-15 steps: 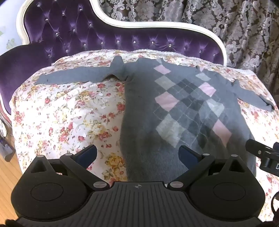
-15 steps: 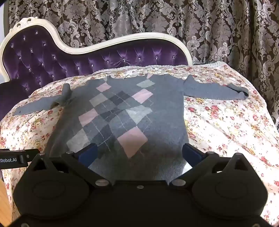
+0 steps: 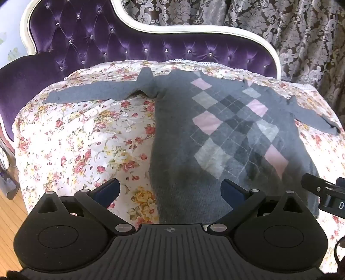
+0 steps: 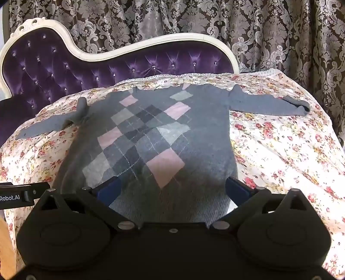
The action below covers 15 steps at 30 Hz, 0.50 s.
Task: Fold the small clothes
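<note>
A small grey sweater (image 3: 215,137) with a pink and grey argyle front lies flat, face up, on a floral cloth, both sleeves spread sideways; it also shows in the right wrist view (image 4: 151,137). My left gripper (image 3: 170,189) is open and empty, hovering over the sweater's lower left hem. My right gripper (image 4: 172,189) is open and empty over the lower right hem. The right gripper's body shows at the right edge of the left wrist view (image 3: 323,193).
The floral cloth (image 3: 86,140) covers the seat of a purple tufted sofa (image 3: 129,45) with a cream frame. Patterned curtains (image 4: 194,19) hang behind. Wooden floor (image 3: 8,213) shows at the lower left.
Both grippers have shifted very slightly; the sweater lies as before.
</note>
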Each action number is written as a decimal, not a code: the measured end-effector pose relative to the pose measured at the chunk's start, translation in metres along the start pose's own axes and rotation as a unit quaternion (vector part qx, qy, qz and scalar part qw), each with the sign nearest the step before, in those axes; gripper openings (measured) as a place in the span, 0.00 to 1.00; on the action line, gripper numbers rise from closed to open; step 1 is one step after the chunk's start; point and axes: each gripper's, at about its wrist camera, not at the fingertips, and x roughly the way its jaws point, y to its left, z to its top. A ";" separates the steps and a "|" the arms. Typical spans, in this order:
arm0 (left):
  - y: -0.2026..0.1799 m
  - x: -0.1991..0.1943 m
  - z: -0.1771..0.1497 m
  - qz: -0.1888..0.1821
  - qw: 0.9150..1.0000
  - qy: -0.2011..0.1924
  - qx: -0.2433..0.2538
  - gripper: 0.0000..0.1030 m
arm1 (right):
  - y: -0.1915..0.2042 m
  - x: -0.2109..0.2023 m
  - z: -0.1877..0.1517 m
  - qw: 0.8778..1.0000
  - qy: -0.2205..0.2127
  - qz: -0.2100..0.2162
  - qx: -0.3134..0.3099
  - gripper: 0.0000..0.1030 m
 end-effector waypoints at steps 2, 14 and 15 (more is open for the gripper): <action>0.004 0.001 0.005 -0.003 1.000 0.004 -0.002 0.98 | 0.000 -0.001 0.001 1.000 0.002 0.000 0.001 0.99; 0.003 0.001 0.004 -0.004 1.000 0.003 -0.002 0.98 | 0.003 0.000 0.001 1.000 0.005 0.005 0.004 0.99; 0.003 0.002 0.004 -0.004 1.000 0.004 -0.002 0.98 | 0.003 0.000 0.001 1.000 0.005 0.006 0.004 0.99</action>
